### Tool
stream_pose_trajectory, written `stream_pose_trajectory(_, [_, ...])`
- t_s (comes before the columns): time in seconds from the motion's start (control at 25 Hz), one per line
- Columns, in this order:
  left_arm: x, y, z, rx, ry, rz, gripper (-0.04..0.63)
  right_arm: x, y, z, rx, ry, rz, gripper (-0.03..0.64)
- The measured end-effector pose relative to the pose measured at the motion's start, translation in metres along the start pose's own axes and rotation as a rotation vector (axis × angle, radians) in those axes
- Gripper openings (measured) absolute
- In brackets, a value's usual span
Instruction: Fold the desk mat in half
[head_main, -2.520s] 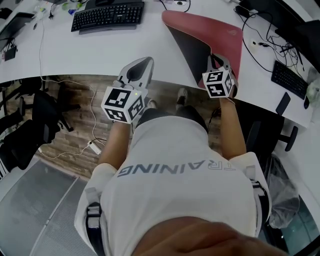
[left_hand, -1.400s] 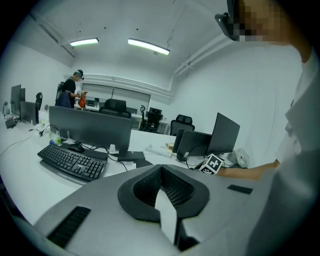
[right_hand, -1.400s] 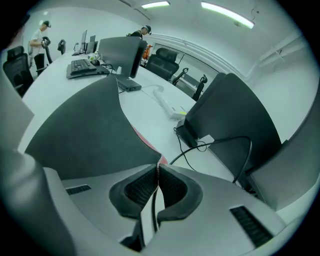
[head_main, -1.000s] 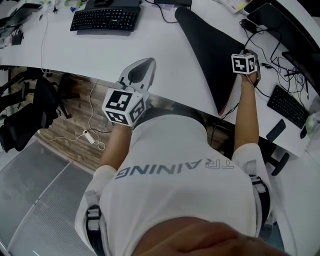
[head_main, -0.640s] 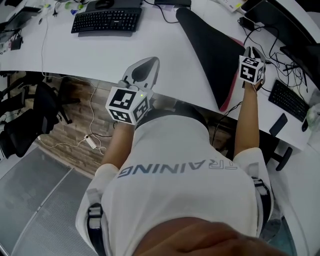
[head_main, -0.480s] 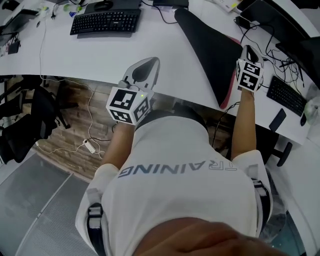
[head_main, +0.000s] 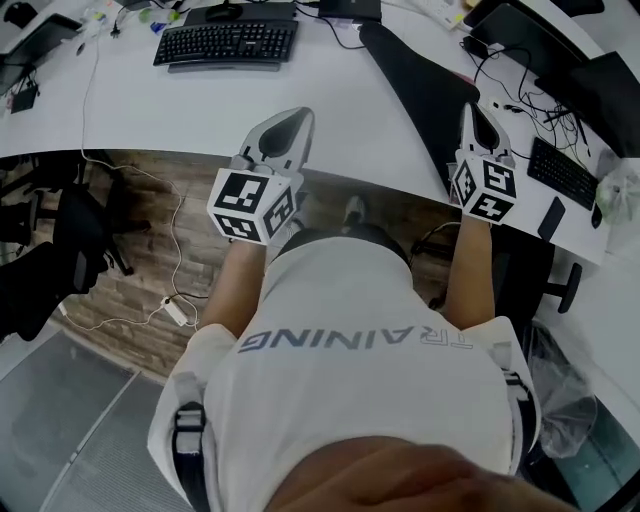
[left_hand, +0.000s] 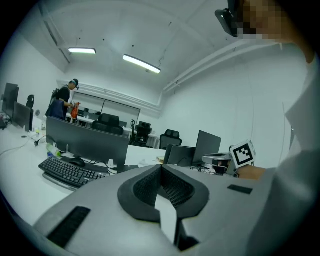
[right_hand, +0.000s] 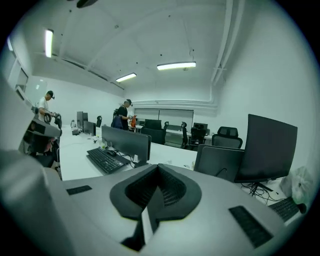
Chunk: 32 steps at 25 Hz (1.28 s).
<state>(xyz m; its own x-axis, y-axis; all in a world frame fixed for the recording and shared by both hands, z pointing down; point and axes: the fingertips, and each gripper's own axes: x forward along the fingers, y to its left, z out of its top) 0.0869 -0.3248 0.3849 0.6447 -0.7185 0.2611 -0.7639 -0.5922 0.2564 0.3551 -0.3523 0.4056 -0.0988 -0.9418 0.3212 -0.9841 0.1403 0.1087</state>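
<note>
The desk mat (head_main: 425, 85) lies folded on the white desk (head_main: 180, 105), black underside up, running from the back down to the near edge. My right gripper (head_main: 469, 108) hovers at the mat's near right end, over the desk edge. Its jaws have just been closing and now meet with nothing between them, fingertips together in the right gripper view too (right_hand: 159, 166). My left gripper (head_main: 292, 118) is held over the near desk edge, left of the mat and apart from it. It is shut and empty, as the left gripper view (left_hand: 161, 166) confirms.
A black keyboard (head_main: 228, 42) sits at the back left, a second keyboard (head_main: 565, 172) and a phone (head_main: 551, 217) at the right, with cables (head_main: 510, 75) beside the mat. An office chair (head_main: 60, 240) stands left of me. People (left_hand: 64, 102) work at far desks.
My right gripper has pulled back from the mat's far right side toward my body and turned. The mat stays folded, black side up. My left gripper has risen slightly and moved forward.
</note>
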Motion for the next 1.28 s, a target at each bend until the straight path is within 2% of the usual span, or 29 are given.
stream_pose_trajectory(0.2, [-0.036, 0.009, 0.013, 0.023, -0.037, -0.017, 0.028, -0.048, 0.056, 0.033, 0.021, -0.089, 0.026, 0.023])
stream_pose_trajectory(0.4, [-0.06, 0.005, 0.024, 0.056, -0.066, -0.062, 0.028, -0.091, 0.079, 0.048, 0.043, -0.141, -0.012, 0.023])
stream_pose_trajectory(0.6, [-0.076, -0.003, 0.03, 0.091, -0.084, -0.108, 0.028, -0.132, 0.087, 0.054, 0.044, -0.205, -0.082, 0.023])
stream_pose_trajectory(0.76, [-0.083, -0.011, 0.03, 0.109, -0.09, -0.14, 0.028, -0.152, 0.086, 0.051, 0.055, -0.214, -0.12, 0.023])
stream_pose_trajectory(1.0, [-0.087, -0.024, 0.027, 0.121, -0.09, -0.178, 0.028, -0.17, 0.09, 0.044, 0.053, -0.209, -0.127, 0.023])
stream_pose_trajectory(1.28, [-0.095, -0.03, 0.026, 0.129, -0.091, -0.187, 0.028, -0.178, 0.089, 0.036, 0.049, -0.193, -0.143, 0.023])
